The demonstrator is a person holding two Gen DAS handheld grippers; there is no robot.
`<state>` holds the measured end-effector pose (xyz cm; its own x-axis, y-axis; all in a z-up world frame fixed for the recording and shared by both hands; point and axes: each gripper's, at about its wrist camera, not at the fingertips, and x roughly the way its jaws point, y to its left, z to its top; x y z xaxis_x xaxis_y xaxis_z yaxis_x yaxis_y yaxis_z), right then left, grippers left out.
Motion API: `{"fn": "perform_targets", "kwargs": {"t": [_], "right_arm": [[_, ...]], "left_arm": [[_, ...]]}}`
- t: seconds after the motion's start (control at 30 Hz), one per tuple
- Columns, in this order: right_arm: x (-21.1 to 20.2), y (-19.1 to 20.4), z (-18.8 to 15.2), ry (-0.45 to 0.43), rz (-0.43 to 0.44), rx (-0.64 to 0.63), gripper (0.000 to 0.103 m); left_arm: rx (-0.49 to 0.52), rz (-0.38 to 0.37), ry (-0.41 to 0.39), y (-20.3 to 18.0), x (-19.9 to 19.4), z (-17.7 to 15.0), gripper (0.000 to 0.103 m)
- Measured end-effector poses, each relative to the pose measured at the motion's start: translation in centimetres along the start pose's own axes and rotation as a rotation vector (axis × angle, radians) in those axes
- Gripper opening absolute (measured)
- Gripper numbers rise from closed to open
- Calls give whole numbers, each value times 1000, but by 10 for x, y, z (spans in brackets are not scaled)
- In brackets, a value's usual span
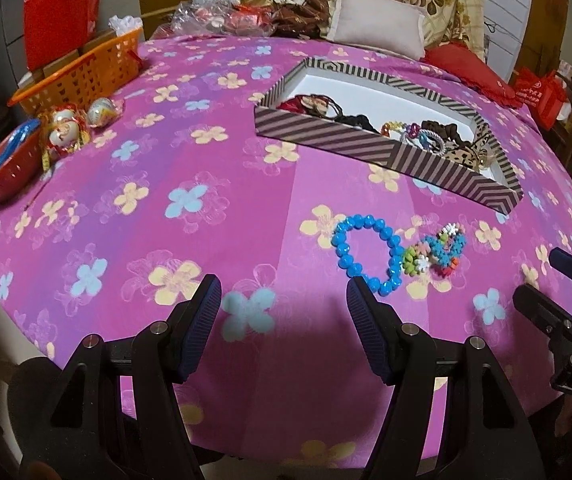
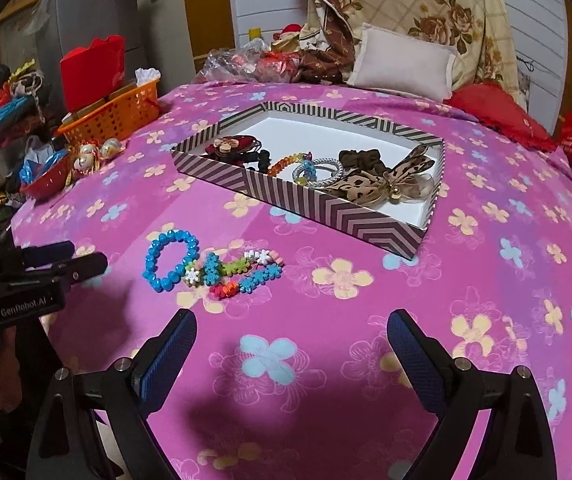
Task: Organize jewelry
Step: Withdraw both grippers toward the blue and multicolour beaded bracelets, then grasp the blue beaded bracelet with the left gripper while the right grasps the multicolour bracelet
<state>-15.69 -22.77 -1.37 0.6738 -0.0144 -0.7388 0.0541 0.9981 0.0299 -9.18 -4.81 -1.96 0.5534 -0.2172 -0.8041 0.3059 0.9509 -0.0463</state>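
A blue bead bracelet (image 1: 369, 254) (image 2: 171, 260) lies on the pink flowered cloth, touching a multicoloured flower-bead bracelet (image 1: 442, 250) (image 2: 242, 274) to its right. Behind them stands a striped box (image 1: 326, 130) (image 2: 214, 168) holding hair ties, bracelets and a leopard bow (image 2: 382, 184). My left gripper (image 1: 284, 298) hovers open over the cloth, its right finger just short of the blue bracelet, nothing between the fingers. My right gripper (image 2: 292, 330) is open too, empty, near and to the right of the bracelets. Each gripper shows at the edge of the other's view.
An orange basket (image 1: 86, 68) (image 2: 118, 118), a red bowl (image 1: 10, 172) (image 2: 46, 184) and wrapped ornaments (image 1: 66, 128) sit at the left edge. Plastic bags, a pillow (image 1: 378, 24) (image 2: 402, 60) and folded bedding crowd the back. A red cushion (image 2: 498, 108) lies at the right.
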Motion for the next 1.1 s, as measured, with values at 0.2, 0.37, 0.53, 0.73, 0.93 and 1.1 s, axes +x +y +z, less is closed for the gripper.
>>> {"fn": "perform_targets", "kwargs": {"t": [0.2, 0.37, 0.53, 0.73, 0.93, 1.1], "right_arm": [[10, 2, 5, 13, 9, -9, 95], [19, 7, 10, 19, 45, -22, 89], [35, 16, 15, 50, 92, -50, 77], [49, 33, 19, 60, 119, -121, 66], [69, 35, 20, 78, 114, -151, 42], [69, 17, 23, 80, 105, -103, 20]], "left_arm": [[-18, -12, 24, 0, 9, 1, 65], [-14, -10, 34, -2, 15, 3, 65], [-32, -11, 48, 2, 20, 10, 65], [-64, -2, 58, 11, 26, 16, 65], [-64, -14, 70, 9, 33, 22, 65], [-34, -36, 78, -1, 39, 27, 65]]}}
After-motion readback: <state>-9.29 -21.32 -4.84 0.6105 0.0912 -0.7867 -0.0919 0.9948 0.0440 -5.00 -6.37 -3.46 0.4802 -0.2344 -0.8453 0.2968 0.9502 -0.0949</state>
